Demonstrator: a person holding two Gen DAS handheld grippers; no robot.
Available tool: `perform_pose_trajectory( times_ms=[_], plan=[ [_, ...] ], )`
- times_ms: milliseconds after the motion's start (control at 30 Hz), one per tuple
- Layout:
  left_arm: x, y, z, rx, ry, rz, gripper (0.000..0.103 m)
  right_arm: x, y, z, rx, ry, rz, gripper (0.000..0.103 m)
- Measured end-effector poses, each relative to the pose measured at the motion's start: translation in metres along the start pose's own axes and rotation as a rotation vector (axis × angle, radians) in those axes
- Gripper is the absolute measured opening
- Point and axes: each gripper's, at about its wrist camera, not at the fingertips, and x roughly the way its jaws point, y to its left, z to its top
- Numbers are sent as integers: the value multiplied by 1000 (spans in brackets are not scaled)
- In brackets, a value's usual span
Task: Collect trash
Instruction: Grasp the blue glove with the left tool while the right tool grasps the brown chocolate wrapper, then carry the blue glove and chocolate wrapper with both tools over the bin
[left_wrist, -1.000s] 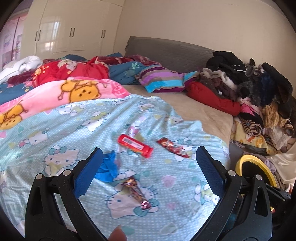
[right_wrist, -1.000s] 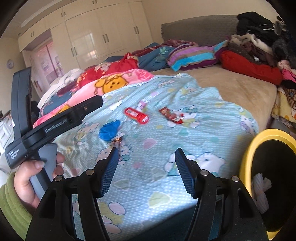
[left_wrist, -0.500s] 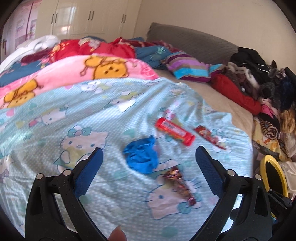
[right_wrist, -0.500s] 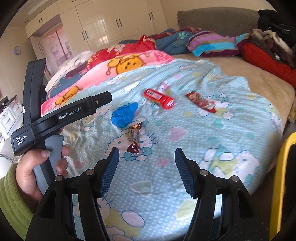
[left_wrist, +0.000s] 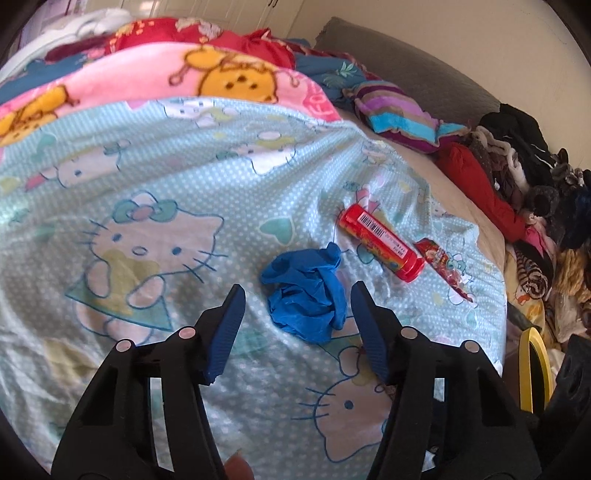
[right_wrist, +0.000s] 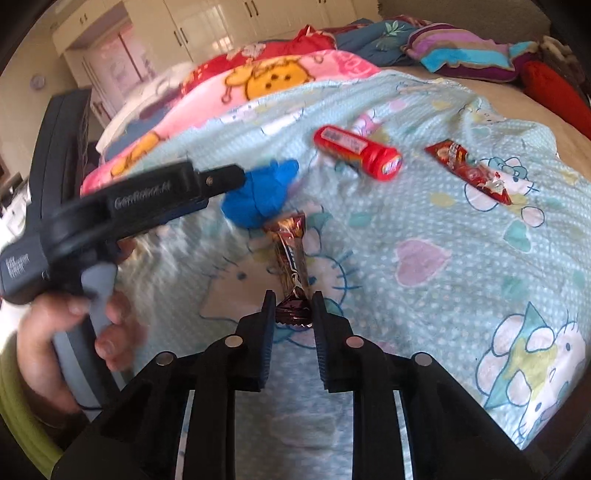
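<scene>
The right gripper (right_wrist: 293, 301) is being closed, its jaws pinched onto the near twisted end of the brown candy wrapper (right_wrist: 291, 254), which lies stretched across the cat-print sheet (right_wrist: 461, 266). The left gripper (left_wrist: 297, 295) is closing too, jaws half spread either side of the crumpled blue glove (left_wrist: 306, 291), the pads not yet seen touching it. Just beyond the glove, a red candy tube (left_wrist: 382, 243) is laid slantwise on the sheet, with a red snack packet (left_wrist: 445, 267) just beside its cap end. At the bed's right edge, a yellow bin rim (left_wrist: 532, 365) is glimpsed
</scene>
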Motion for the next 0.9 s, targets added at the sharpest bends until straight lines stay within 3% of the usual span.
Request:
perform_pose_trajectory(
  times_ms=[133,300,900],
  plan=[
    [15,-1,-4,-10,40,-2,29,-17,-8,-4,44,-42,5,19],
    [11,-8,-10,10,36,-19,12,-45,-27,-13,117,-99,2,19],
    [-31,-107,-33,232,-12,-203,8,-116,-92,-36,272,-211,-119,18]
  ],
)
